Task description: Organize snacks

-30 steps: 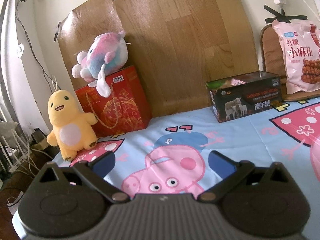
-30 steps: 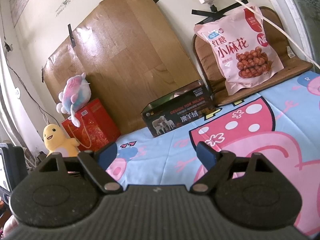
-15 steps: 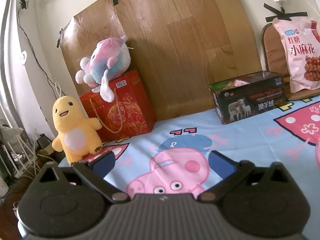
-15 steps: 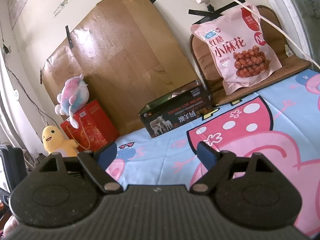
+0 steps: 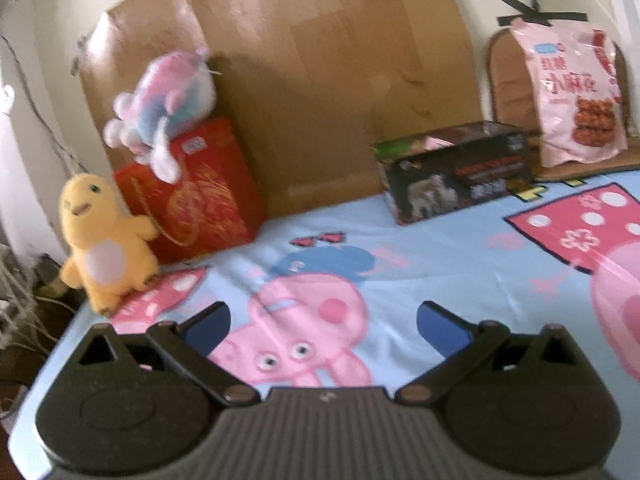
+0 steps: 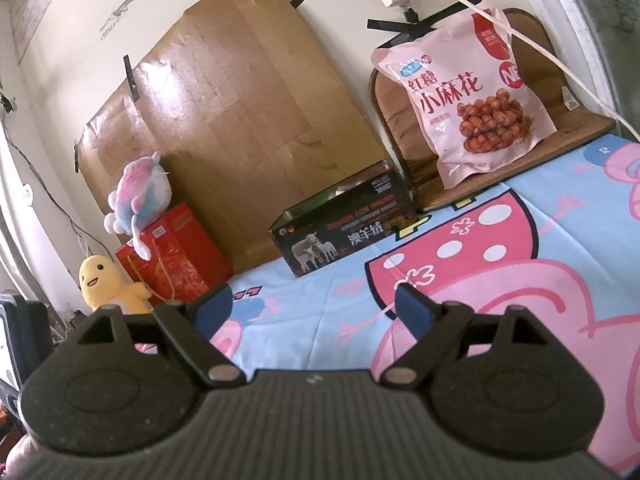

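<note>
A pink snack bag (image 6: 468, 100) with red print leans upright against a brown chair back at the far right; it also shows in the left wrist view (image 5: 576, 96). A black open-topped box (image 6: 344, 228) with a sheep picture sits on the cartoon sheet by the wooden board, also in the left wrist view (image 5: 456, 176). My left gripper (image 5: 324, 320) is open and empty, low over the sheet, well short of the box. My right gripper (image 6: 312, 304) is open and empty, also well short of the box and bag.
A red gift bag (image 5: 192, 196) stands at the back left with a pastel plush (image 5: 168, 96) on top and a yellow plush (image 5: 104, 240) beside it. A wooden board (image 6: 240, 112) leans on the wall. White cables (image 6: 500, 20) hang over the snack bag. The bed edge drops off at left.
The left gripper view has swung and is now blurred, with the box and snack bag shifted a little left. The right view has shifted slightly. Both jaws stay open.
</note>
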A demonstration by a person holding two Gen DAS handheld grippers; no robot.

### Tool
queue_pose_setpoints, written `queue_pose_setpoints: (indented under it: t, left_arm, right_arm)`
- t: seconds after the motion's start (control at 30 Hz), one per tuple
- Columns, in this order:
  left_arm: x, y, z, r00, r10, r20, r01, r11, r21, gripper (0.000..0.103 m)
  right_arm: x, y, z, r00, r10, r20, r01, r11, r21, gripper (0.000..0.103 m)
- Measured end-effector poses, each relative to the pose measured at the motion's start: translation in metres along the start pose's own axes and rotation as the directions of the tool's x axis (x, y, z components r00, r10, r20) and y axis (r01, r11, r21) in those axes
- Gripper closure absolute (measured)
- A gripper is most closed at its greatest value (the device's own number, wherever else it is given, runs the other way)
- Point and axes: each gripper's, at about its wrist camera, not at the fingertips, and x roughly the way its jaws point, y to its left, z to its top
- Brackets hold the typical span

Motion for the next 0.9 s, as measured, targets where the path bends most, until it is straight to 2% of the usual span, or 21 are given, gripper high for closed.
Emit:
queue_pose_setpoints:
  t: [0.13,0.9]
  left_arm:
    - [0.000,-0.006,0.000,0.999,-0.040,-0.014,0.041,0.999,0.002,0.000]
    - [0.003,-0.016,0.002,0.996,-0.081,-0.021,0.082,0.997,0.016,0.000]
  right_arm:
    - [-0.001,-0.001,0.000,1.000,-0.011,0.008,0.011,1.000,-0.001,0.012]
    - [-0.001,-0.008,0.000,0.999,-0.033,0.014,0.033,0.999,0.007,0.012]
